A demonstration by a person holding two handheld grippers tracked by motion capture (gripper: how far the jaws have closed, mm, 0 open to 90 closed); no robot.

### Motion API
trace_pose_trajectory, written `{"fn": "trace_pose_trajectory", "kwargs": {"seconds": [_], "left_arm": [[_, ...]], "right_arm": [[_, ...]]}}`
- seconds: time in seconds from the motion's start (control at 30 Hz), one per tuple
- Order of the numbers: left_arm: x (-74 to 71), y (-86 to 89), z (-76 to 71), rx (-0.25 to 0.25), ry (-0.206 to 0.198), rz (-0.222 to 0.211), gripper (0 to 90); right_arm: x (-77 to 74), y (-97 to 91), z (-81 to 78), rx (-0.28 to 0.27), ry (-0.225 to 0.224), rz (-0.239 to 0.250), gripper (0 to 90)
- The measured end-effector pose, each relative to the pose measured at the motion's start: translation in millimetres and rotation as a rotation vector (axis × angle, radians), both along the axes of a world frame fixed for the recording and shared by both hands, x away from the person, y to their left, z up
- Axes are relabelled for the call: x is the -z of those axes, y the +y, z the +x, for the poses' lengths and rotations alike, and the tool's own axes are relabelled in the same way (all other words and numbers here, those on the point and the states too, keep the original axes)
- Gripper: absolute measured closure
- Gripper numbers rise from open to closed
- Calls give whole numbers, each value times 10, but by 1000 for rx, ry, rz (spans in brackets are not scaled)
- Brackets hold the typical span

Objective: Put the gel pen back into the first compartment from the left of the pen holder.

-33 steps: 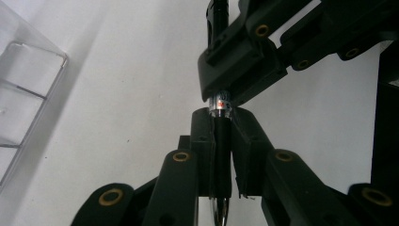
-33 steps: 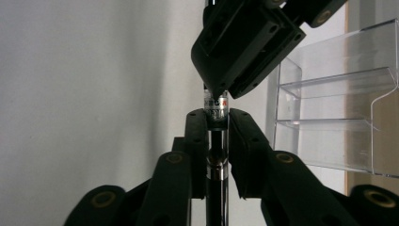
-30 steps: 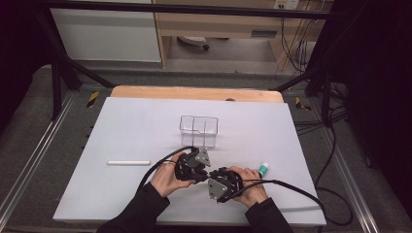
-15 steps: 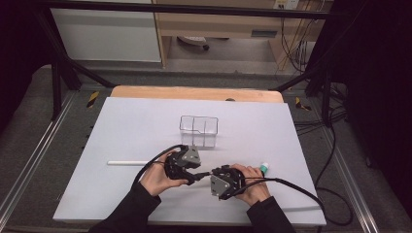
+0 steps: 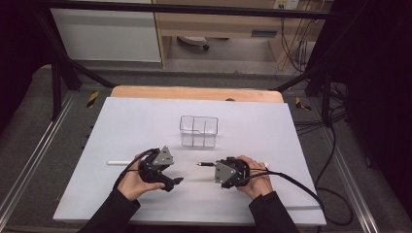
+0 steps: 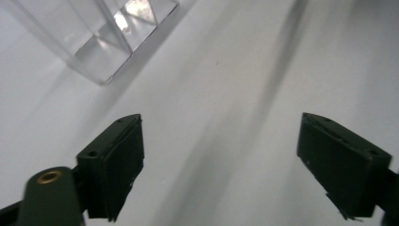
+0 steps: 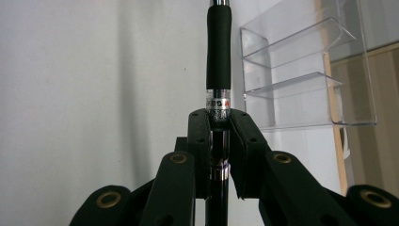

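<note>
Far left on the white table [image 5: 121,121], a thin white stick [image 5: 121,162] lay flat by itself, just left of the left hand [image 5: 130,182] and untouched.

Next came the left gripper [image 5: 176,181], low over the near part of the table and pointing right toward its partner. Its jaws had just been opening, and in the left gripper view they stood wide apart with nothing but bare table between them; the black pads [image 6: 120,162] touched nothing. It looked like the release side of a hand-over: it had let go so the other gripper could carry the pen alone.

At the middle, a little farther off, stood the clear organizer [image 5: 198,130], upright, its compartments apparently empty, the likely place for the pen to go.

Then the right gripper [image 5: 217,166], pointing left, held the pen [image 5: 206,164] level above the table, tip toward the left gripper and just near of the organizer. In the right gripper view the jaws were pinched nearly together on the barrel, just behind the black rubber sleeve, a firm hold low on the pen [image 7: 219,61] leaving the front end free.
</note>
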State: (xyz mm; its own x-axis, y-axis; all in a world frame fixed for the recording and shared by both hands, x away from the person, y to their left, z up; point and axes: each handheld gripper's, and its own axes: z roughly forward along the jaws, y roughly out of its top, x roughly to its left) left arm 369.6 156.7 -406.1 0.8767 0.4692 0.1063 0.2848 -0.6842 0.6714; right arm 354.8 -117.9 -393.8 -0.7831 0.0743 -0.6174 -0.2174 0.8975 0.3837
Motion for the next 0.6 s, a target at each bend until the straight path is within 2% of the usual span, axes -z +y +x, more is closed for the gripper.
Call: {"fn": "trace_pose_trajectory", "kwargs": {"seconds": [0.17, 0.3, 0.37, 0.6], "left_arm": [[142, 134, -46, -44, 16, -5, 75], [223, 233, -70, -67, 33, -26, 68], [247, 282, -85, -84, 28, -44, 68], [321, 441, -112, -131, 29, -84, 67]], "right_arm": [[-50, -29, 33, 34, 29, 58, 795], [-80, -48, 61, 75, 60, 120, 795], [-100, -55, 79, 92, 75, 148, 795], [-141, -49, 148, 178, 159, 301, 795]]}}
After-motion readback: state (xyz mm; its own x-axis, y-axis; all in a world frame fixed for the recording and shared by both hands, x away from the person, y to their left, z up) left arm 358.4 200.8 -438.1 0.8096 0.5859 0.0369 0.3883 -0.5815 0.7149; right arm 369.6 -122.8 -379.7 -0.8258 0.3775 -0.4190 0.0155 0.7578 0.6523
